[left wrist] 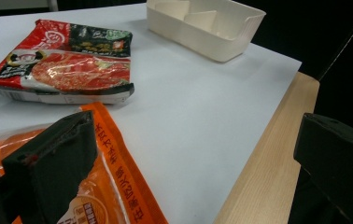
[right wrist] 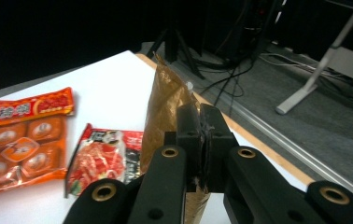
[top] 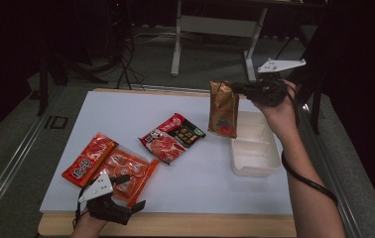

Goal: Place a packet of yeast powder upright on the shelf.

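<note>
Right gripper (top: 239,89) clenched on the gold pouch (top: 223,109), which hangs below it, above the white bin (top: 255,148). Left gripper (top: 126,191) released over the orange pack (top: 126,171). White table (top: 200,173); dark room.

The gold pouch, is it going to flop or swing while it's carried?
Probably soft: the gold pouch hangs by its top edge from the right tool, creased there. It may swing. The thin pinched edge could slip.
</note>
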Tool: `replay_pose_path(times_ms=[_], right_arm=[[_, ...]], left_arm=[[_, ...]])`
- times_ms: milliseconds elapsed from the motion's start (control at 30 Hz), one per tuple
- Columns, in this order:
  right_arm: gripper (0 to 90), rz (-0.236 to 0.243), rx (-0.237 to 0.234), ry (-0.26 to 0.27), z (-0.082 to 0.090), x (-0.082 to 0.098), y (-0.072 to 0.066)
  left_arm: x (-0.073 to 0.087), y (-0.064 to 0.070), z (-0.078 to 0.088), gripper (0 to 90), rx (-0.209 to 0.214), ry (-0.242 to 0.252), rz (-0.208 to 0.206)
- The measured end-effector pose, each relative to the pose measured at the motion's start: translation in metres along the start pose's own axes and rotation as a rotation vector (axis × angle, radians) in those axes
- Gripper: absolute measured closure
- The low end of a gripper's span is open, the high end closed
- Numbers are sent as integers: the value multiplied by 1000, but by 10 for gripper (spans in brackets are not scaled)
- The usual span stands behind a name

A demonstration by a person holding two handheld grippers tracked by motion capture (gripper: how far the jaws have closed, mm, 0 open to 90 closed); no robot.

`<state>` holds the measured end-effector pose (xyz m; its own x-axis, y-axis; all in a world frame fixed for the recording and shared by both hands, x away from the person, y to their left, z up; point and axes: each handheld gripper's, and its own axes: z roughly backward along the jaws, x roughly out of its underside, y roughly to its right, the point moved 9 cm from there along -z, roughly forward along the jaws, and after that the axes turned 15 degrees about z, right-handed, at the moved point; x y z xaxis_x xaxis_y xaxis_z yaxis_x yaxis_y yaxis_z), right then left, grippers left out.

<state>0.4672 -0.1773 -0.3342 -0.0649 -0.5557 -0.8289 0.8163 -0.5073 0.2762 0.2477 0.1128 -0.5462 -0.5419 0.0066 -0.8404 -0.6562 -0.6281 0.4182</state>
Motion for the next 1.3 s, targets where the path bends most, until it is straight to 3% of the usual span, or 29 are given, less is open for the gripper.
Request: replay_pose_path(times_ms=[300,633,1300], right_arm=[[883,-22,53,7,9,3,34],[883,-77,108,13,17,21,70],[883,-143,180,-59,0,73,116]], left_arm=[[3,-2,4,0,-20,4,11],[4,-2,6,0,-22,7,9],[5,-4,7,0,-40,9,14]])
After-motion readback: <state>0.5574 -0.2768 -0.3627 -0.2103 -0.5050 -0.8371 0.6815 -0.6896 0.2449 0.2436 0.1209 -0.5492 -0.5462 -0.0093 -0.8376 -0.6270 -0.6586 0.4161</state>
